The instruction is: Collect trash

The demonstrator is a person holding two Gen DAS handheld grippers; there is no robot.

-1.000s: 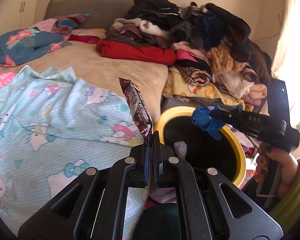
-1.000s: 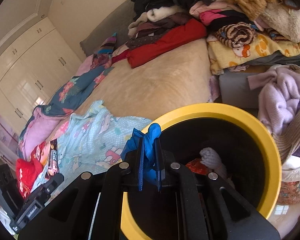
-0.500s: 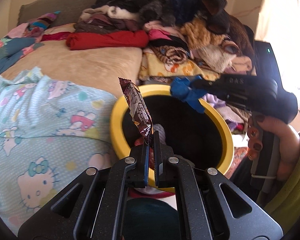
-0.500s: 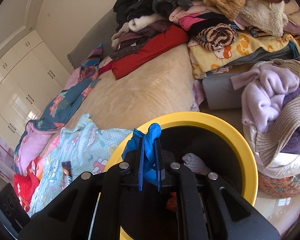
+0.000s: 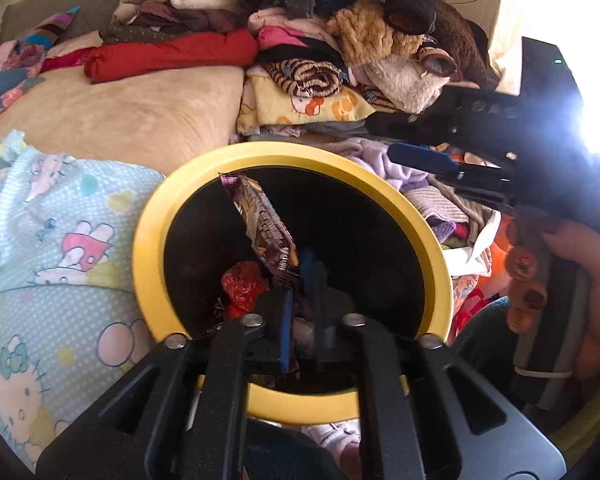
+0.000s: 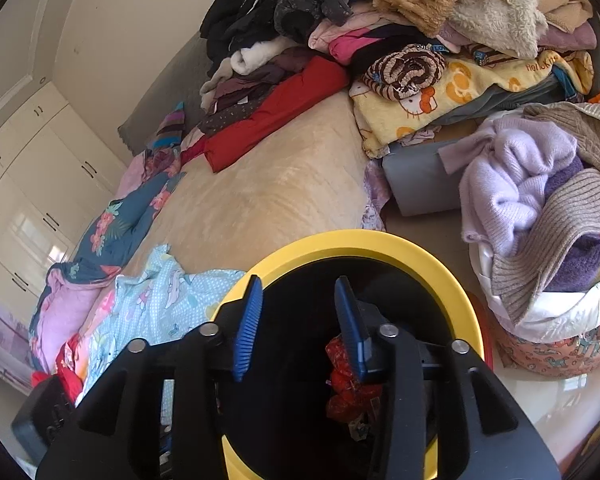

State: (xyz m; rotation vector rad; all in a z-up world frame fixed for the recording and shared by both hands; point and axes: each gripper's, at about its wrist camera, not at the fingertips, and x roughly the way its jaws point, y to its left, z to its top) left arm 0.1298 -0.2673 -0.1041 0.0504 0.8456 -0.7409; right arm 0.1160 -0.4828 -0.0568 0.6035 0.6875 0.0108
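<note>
1. There is one bin (image 5: 148,240) with a yellow rim and a black inside. It stands on the floor, just beside the bed (image 5: 140,116).
2. There are two tools. The left tool (image 5: 302,312) is over the bin. Its fingers are a little apart, and one brown snack wrapper (image 5: 264,228) stands up at its tip. I cannot tell if it is still pinched.
3. The right tool (image 6: 298,320) is wide apart and holds nothing. It is over the bin too.
4. One red crumpled wrapper (image 5: 242,286) lies down inside the bin.
5. One big pile of clothes (image 5: 320,40) sits on the bed behind the bin.
6. One basket of sweaters (image 6: 540,208) stands near the bin.
</note>
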